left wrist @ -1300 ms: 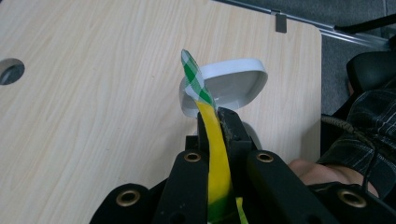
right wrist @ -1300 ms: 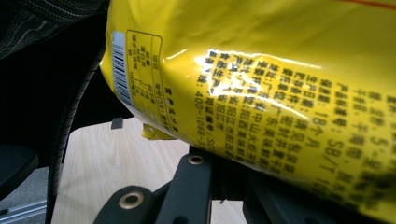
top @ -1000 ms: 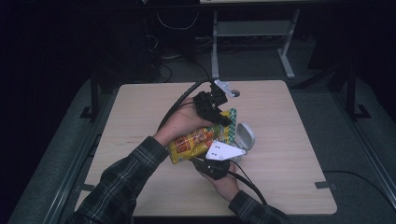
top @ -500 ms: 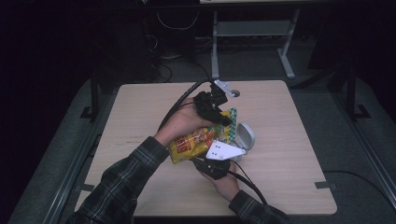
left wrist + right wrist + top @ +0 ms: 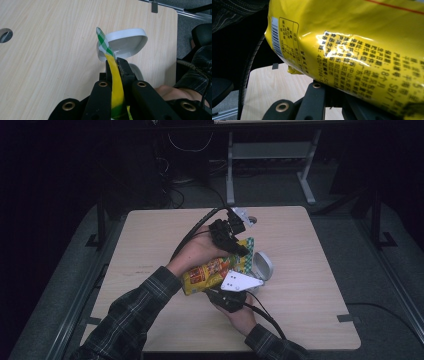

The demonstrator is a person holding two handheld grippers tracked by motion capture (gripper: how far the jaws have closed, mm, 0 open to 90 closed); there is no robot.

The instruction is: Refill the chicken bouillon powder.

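A yellow snack bag with a green-checked top is held above the wooden table between both grippers. My left gripper is shut on the bag's top edge. In the left gripper view the jaws pinch the thin yellow bag edge, and its checked tip sticks out beyond them. My right gripper, with its grey plate on top, is shut on the bag's lower side. In the right gripper view the bag's printed back hides the jaw tips. A white bowl sits tilted just right of the bag.
The white bowl lies beyond the left jaws, its hollow facing them. A round cable hole is near the table's far edge. Black cables trail from both grippers. Dark floor and a metal stand lie beyond the table.
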